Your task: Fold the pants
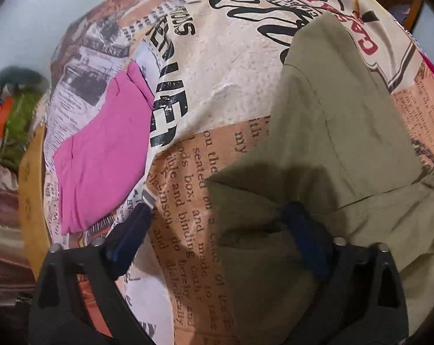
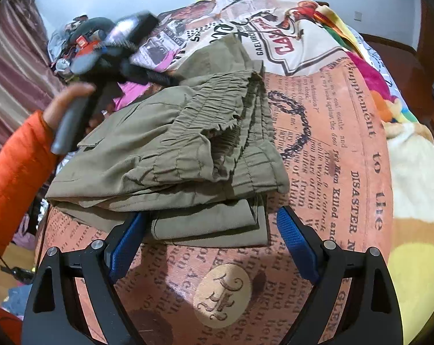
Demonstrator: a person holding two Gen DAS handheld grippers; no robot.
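Note:
Olive-green pants (image 2: pixel 174 149) lie folded in a thick stack on the newspaper-print bed cover (image 2: pixel 326 149), the gathered elastic waistband on top. My right gripper (image 2: pixel 211 230) is open at the stack's near edge, and a folded layer lies between its blue pads without touching them. In the left wrist view the pants (image 1: pixel 332 143) fill the right side. My left gripper (image 1: pixel 217 212) stands open over their near corner, one finger above the cloth and the other above the bed cover (image 1: pixel 231 72). A hand (image 2: pixel 70 100) in an orange sleeve holds the blurred left tool at the stack's far left.
A pink garment (image 1: pixel 102 155) lies on the cover to the left of the pants. Bright plush blankets (image 2: pixel 389 109) are piled along the bed's right side. A striped curtain (image 2: pixel 13 72) and clutter stand at the left, beyond the bed's edge.

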